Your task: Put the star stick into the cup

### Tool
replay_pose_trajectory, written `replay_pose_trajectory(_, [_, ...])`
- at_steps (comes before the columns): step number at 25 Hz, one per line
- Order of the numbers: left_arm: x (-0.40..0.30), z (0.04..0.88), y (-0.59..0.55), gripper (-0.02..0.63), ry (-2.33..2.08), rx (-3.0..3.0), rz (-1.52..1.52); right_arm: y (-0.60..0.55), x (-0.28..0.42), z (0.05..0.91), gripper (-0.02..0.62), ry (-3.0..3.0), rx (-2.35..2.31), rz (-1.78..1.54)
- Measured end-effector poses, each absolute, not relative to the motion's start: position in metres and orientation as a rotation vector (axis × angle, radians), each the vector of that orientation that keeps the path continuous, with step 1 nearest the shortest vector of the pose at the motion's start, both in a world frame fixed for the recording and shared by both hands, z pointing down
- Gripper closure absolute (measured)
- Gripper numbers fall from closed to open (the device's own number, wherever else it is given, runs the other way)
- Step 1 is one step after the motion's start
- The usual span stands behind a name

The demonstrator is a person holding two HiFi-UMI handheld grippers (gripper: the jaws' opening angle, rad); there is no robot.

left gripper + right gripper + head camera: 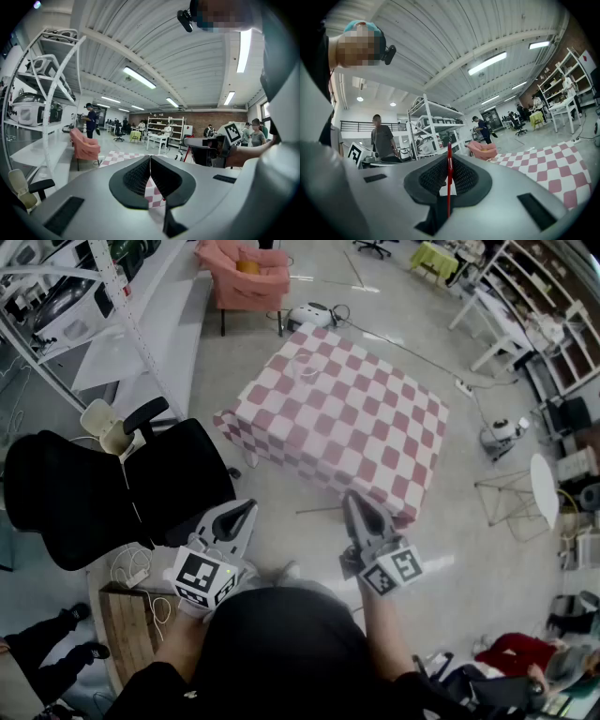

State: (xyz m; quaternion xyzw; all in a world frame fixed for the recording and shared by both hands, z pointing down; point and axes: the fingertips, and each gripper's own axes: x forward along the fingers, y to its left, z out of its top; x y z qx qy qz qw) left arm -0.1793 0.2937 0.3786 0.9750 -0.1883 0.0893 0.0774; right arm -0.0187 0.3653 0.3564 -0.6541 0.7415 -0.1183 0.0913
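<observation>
Jaws of right hand-held gripper (pixel 449 160) pinch red stick (pixel 449 199), left hand-held gripper (pixel 150 160) pressed together.

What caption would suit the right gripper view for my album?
A thin red stick pinched upright in the shut right tongs, checkered table beyond.

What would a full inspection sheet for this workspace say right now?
Surface: table under a pink-and-white checked cloth, mostly bare.
Job's things: thin red stick clamped in right hand-held gripper; faint clear object, possibly the cup, at the table's far corner.
Clutter: nothing seen on the cloth.
Grippers: left hand-held gripper shut, empty; right shut on the stick.
Cables: white cable on the floor, left of the person.
Surroundings: black office chair, pink armchair, white metal shelving.
</observation>
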Motion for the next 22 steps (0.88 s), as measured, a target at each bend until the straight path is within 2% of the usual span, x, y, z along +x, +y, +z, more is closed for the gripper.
replay_pose_trajectory(22, [-0.105, 0.387, 0.312, 0.563, -0.574, 2.912, 0.353, 0.378, 0.057, 0.359, 0.568, 2.176, -1.884, -0.36])
